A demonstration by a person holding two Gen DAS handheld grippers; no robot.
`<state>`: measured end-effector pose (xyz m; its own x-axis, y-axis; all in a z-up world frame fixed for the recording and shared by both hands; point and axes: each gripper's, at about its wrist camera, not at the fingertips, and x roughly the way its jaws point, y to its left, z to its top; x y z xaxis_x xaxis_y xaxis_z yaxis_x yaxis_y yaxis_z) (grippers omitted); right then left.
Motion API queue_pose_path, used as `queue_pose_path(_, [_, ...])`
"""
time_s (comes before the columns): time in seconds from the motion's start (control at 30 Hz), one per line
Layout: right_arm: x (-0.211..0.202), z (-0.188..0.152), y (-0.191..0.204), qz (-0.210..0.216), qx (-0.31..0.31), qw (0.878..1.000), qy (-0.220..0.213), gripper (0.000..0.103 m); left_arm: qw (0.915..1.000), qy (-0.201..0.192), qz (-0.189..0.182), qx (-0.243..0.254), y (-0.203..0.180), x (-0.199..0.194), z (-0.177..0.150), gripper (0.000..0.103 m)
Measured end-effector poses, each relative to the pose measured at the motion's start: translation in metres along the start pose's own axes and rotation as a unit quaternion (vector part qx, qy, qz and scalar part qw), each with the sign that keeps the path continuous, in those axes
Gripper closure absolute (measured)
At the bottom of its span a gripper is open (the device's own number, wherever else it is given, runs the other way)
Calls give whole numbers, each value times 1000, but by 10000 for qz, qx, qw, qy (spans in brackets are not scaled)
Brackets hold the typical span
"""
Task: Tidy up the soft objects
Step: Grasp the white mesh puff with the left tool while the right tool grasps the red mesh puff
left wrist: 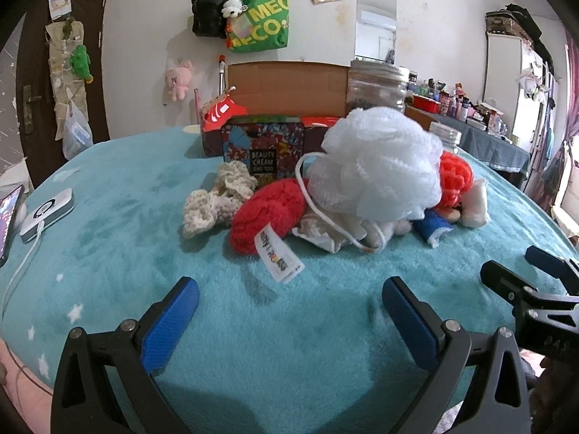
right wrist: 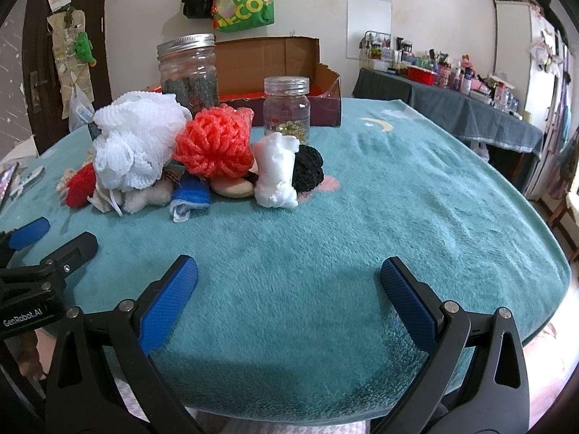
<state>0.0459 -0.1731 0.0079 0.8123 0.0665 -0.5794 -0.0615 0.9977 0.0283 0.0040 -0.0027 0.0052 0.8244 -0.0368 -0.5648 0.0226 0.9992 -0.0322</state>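
Black frames — blue textured fingers [right wrist: 166,307], silver screws

Soft pile [left wrist: 347,195] beyond spread fingers [left wrist: 173,322]

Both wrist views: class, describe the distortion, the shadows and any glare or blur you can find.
Left wrist view: fisheye bends the teal plush blanket into a dome, corners vignette black, sharp focus. Right wrist view: same curving; a soft shadow lies between the open right hand-held gripper fingers, daylight washes out the right edge.

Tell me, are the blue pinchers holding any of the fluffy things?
No, nothing is held. The left gripper and the right gripper are both open above the teal blanket, short of the pile with the white mesh pouf.
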Motion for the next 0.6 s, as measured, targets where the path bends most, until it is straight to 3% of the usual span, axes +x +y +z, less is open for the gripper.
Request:
queue_pose_path(0.23, [-12,6,-5,54,131,9998,-142,0,9998,-73,-183,105,-2,-10,15,0])
queue_pose_path(0.6, [-16,59,-12,137,-28,9989,-444,0,9973,-114,-683,240,-5,-13,58,0])
